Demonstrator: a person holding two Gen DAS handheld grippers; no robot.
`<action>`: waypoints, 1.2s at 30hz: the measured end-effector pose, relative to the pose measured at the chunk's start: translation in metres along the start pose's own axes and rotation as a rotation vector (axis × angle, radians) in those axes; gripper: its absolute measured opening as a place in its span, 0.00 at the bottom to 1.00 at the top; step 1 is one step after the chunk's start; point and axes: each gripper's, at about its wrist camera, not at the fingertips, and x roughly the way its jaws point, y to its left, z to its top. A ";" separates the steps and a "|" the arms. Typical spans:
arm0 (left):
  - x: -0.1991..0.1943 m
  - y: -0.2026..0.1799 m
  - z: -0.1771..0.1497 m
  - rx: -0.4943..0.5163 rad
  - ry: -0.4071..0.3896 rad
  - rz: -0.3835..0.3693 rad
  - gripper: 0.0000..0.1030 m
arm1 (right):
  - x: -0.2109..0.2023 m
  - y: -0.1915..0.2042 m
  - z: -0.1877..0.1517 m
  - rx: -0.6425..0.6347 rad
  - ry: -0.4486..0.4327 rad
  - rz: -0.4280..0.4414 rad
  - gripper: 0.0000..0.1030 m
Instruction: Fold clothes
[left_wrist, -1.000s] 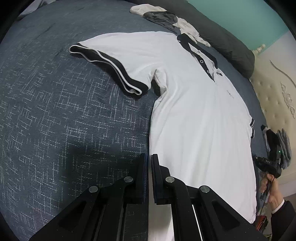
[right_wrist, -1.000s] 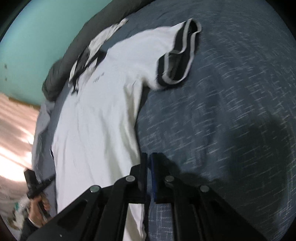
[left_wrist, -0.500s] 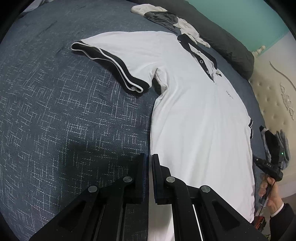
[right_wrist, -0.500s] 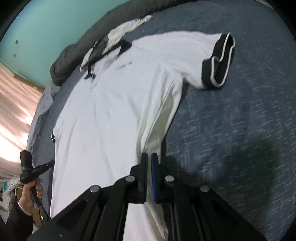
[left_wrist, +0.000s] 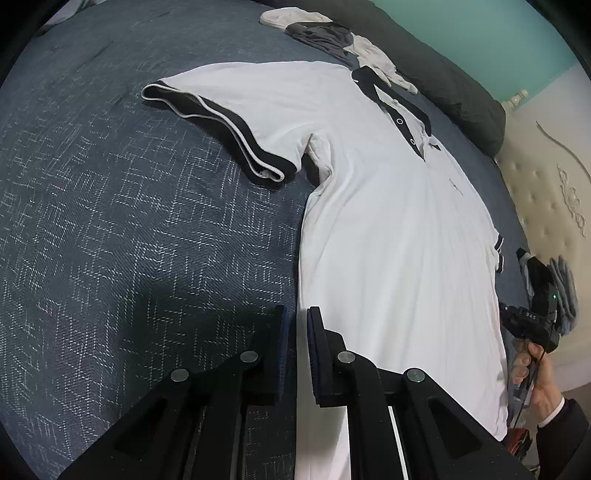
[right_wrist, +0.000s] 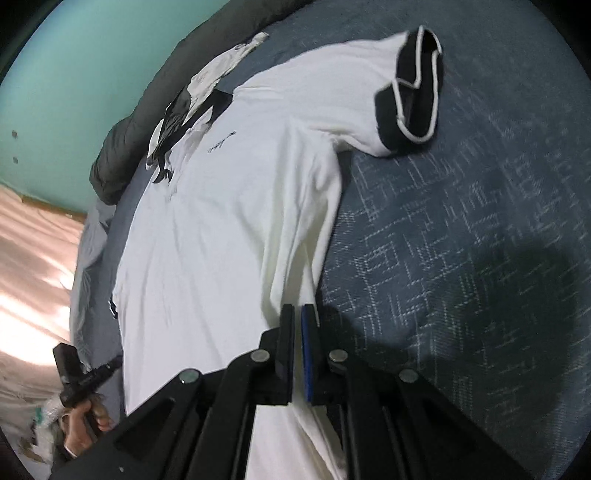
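1. Two grippers flank a white short-sleeved polo shirt (left_wrist: 388, 221) with dark trim, lying flat ahead of their fingers.
2. Left gripper (left_wrist: 297, 314) is opening, apparently empty; right gripper (right_wrist: 297, 312) is closed at the shirt's side edge.
3. Next, likely: regrip and fold.

I see a shirt (left_wrist: 399, 236) of smooth matt white cloth, with darker knit bands at its cuff (left_wrist: 236, 129) and collar (left_wrist: 391, 99). Under the shirt, the bedspread (left_wrist: 110, 229) is a coarse woven blue cloth flecked with pale threads. Beyond the collar lies a pillow (left_wrist: 458, 96) in plain matt grey fabric. My left gripper (left_wrist: 295, 332) looks like matt black plastic with dull metal pins; my right gripper (right_wrist: 297, 325) is the same, with one blue rubbery pad.
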 end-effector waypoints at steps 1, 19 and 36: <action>0.000 0.001 0.001 0.001 0.000 0.000 0.11 | 0.000 0.001 -0.001 -0.010 0.006 0.001 0.03; -0.003 0.000 0.003 -0.004 -0.009 -0.005 0.12 | -0.016 -0.009 0.008 0.031 -0.023 0.025 0.04; -0.003 0.005 0.005 -0.006 -0.003 0.002 0.16 | 0.003 -0.004 0.034 0.092 -0.079 0.041 0.21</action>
